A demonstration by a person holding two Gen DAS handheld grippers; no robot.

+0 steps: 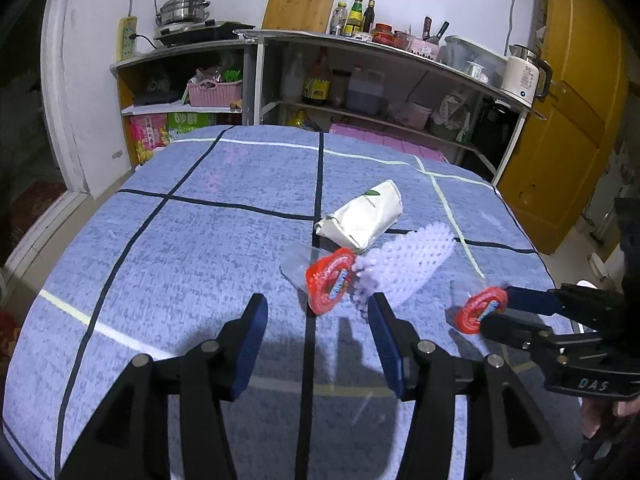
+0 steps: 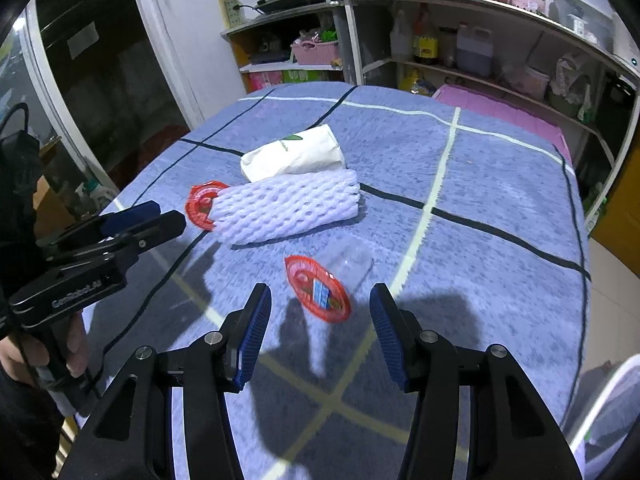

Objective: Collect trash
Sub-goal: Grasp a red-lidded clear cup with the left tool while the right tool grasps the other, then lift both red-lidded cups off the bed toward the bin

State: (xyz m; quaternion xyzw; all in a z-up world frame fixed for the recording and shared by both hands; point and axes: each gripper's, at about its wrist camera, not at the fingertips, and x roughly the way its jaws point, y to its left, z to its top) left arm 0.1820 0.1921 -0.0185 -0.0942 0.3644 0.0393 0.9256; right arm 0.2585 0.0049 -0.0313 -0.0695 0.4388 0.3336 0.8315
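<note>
Foam net sleeve [image 2: 286, 210] lies lengthwise across the table [image 2: 500, 184]. Left gripper [image 1: 318, 308] and right gripper [image 2: 320, 304]: jaws spread, empty.

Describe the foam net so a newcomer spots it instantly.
On the blue checked tablecloth, find the white paper bag. Right beside it lies the foam net, the only pale lilac honeycomb-mesh sleeve, unlike the two clear cups with red lids.

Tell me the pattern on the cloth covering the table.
The cloth is mottled blue, crossed by dark and pale lines forming a large grid; clearest in the left wrist view.
</note>
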